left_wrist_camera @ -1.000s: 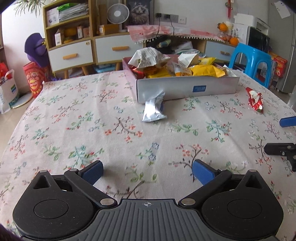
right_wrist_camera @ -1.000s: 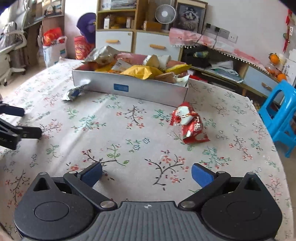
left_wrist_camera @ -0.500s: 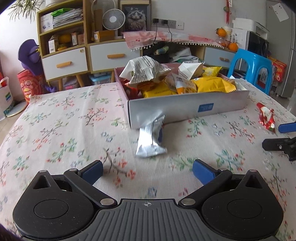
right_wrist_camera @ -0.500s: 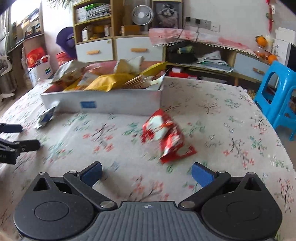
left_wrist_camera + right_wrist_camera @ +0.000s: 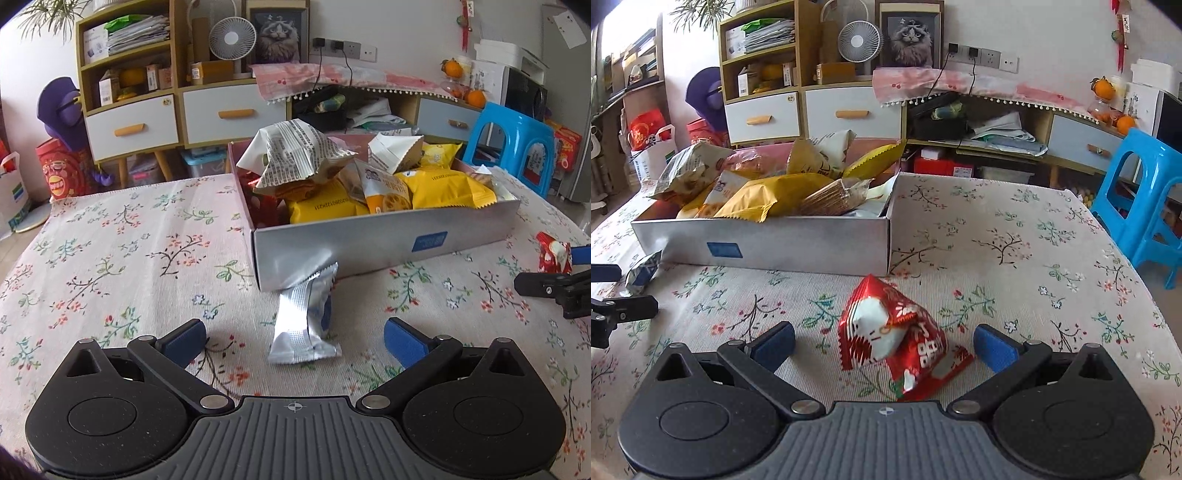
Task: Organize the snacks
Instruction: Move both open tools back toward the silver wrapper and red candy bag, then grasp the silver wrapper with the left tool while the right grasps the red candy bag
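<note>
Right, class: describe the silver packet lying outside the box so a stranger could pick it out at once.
Find the grey snack box on the floral tablecloth. Leaning against its front wall near the left corner is the silver packet, between the open left gripper fingers. It's the only foil-silver wrapper; the other loose packet is red.

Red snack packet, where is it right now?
In the right wrist view, the red snack packet lies on the tablecloth between the open right gripper's fingers, just before the snack box's right corner.
</note>
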Demonstrator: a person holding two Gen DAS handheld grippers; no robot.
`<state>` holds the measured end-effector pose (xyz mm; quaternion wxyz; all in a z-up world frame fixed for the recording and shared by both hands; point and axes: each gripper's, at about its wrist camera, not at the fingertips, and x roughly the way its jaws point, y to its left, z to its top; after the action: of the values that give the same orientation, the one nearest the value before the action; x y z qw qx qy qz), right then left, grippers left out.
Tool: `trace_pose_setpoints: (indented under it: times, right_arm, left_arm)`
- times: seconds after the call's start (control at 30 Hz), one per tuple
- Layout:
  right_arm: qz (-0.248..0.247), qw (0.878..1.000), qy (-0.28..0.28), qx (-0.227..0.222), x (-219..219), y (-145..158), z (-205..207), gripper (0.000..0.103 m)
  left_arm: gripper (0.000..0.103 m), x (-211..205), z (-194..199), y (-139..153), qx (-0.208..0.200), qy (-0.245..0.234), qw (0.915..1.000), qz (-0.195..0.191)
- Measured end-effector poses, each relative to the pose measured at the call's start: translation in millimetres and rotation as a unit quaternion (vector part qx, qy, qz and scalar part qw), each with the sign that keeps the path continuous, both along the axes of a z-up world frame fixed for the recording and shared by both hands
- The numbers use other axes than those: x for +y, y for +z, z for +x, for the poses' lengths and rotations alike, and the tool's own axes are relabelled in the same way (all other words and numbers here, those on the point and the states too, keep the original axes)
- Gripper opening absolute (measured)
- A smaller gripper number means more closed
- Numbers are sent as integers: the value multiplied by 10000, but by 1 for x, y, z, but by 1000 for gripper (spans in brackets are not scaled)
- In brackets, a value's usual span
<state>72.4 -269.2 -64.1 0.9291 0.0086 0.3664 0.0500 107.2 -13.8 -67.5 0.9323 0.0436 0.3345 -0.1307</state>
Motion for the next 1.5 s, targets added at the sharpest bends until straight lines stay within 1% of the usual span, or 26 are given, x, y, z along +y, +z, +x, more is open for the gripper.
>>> trace_pose_setpoints:
  times: [0.1, 0.3, 0.33, 0.37, 0.4, 0.43, 0.5, 0.57, 0.63, 0.7, 0.73, 0.77, 0.8, 0.83, 0.9, 1.0, 1.27, 1.5]
  right_arm:
    - [-38, 10000, -9, -17, 1, 0, 0, 92]
    - [-113, 9999, 14, -60, 3, 1, -1, 87]
    - [-120, 9999, 26, -72, 4, 1, -1, 85]
    - [-109, 9999, 45, -87, 4, 2, -2, 81]
    - [-106, 9999, 59, -95, 5, 2, -2, 79]
    - [-121, 9998, 71, -109, 7, 3, -2, 77]
    - [-143, 9997, 118, -140, 9, 5, -3, 69]
    - [-171, 9996, 164, -160, 12, 6, -4, 64]
    - [-184, 9994, 228, -182, 14, 7, -4, 58]
    - [-189, 9992, 301, -197, 16, 8, -4, 48]
    - [-193, 9990, 346, -205, 18, 8, -5, 45]
    - [-198, 9988, 395, -214, 19, 9, -5, 39]
    - [-207, 9986, 435, -223, 21, 10, -6, 39]
    - [-253, 9983, 471, -244, 23, 10, -7, 33]
    - [-329, 9975, 552, -281, 28, 11, -8, 32]
    - [-351, 9969, 630, -299, 34, 13, -9, 29]
    - [-202, 9963, 782, -286, 41, 21, -10, 26]
    - [97, 9969, 753, -197, 43, 30, -8, 26]
  left_arm:
    - [99, -1, 1, 1, -32, 17, 10000, -25]
    - [81, 1, -1, 4, -128, 81, 9998, -144]
    - [77, 2, 0, 4, -139, 95, 9997, -169]
    - [72, 3, 0, 4, -149, 107, 9996, -192]
    - [70, 4, 0, 5, -160, 117, 9996, -214]
    - [65, 4, 0, 5, -169, 128, 9995, -233]
    - [58, 5, 0, 5, -176, 128, 9994, -266]
    - [47, 6, 1, 6, -175, 98, 9994, -278]
    - [41, 7, 3, 7, -165, 93, 9994, -296]
    - [35, 8, 4, 7, -149, 82, 9993, -337]
    - [28, 9, 4, 7, -143, 65, 9993, -340]
    - [26, 8, 4, 8, -135, 45, 9993, -337]
    - [26, 8, 5, 8, -129, 32, 9993, -340]
    - [25, 8, 4, 8, -120, 23, 9993, -353]
    - [23, 9, 3, 8, -106, 33, 9992, -372]
    - [22, 9, 3, 9, -63, 26, 9991, -424]
    - [21, 12, 1, 11, 85, 46, 9983, -569]
    - [21, 10, 0, 14, 201, 48, 9977, -639]
